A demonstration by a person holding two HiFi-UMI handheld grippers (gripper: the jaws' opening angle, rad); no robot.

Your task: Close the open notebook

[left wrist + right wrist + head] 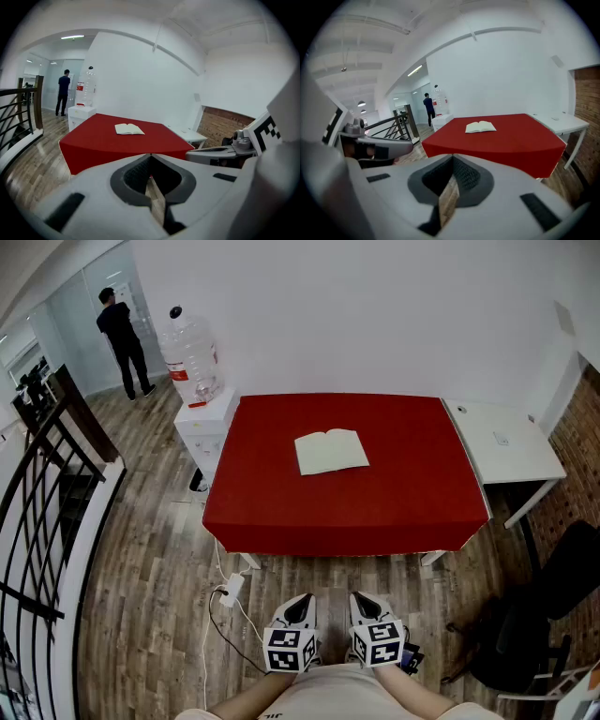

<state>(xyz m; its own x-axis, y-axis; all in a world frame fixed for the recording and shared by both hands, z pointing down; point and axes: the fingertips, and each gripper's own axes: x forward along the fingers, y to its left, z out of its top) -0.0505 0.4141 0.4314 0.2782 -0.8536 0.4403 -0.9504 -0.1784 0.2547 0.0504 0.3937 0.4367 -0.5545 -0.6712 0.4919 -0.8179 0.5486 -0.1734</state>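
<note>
An open notebook (331, 451) with cream pages lies flat near the middle of the red table (394, 502). Both grippers hang close to the person's body, well short of the table's front edge, over the wooden floor. My left gripper (301, 600) is shut with nothing in it, and so is my right gripper (362, 599). In the left gripper view the closed jaws (150, 155) point toward the notebook (129, 129) far ahead. The right gripper view shows its jaws (452, 157) meeting at the tip, with the notebook (480, 126) far beyond them.
A white side table (502, 442) adjoins the red table on the right. At the left stands a white cabinet (204, 423) bearing a water bottle (190, 357). A person (123, 334) stands far back left. A black railing (47, 474), a floor cable (230, 592) and a black chair (553, 606) are nearby.
</note>
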